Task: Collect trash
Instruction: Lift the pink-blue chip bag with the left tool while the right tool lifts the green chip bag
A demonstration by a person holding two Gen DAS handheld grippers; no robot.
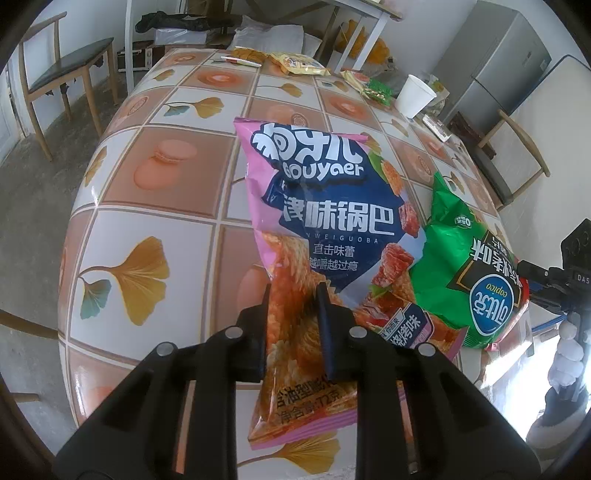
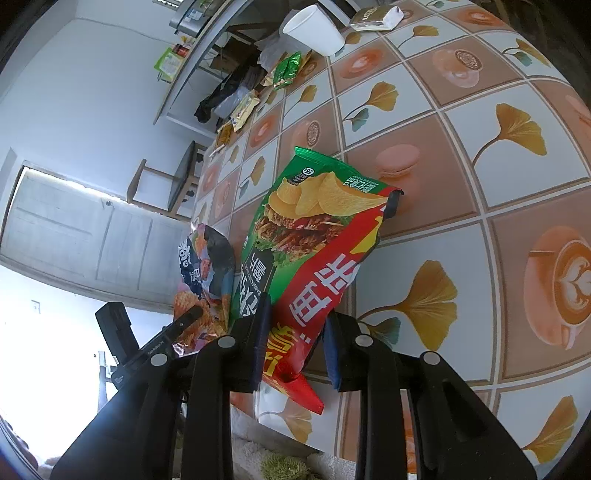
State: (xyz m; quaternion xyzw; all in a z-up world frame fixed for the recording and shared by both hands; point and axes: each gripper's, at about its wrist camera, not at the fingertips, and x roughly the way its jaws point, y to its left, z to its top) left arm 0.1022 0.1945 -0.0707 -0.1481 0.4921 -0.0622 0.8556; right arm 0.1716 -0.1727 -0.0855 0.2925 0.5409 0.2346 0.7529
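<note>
A pink and blue snack bag rises off the patterned table with its lower end between the fingers of my left gripper, which is shut on it. To its right a green chip bag leans against it. In the right wrist view my right gripper is shut on the red lower end of that green chip bag, whose top rests on the table. The pink snack bag stands just left of it, crumpled.
A white paper cup stands near the far right table edge, with a green wrapper and yellow wrappers beyond. A small box lies past the cup. Wooden chairs flank the table.
</note>
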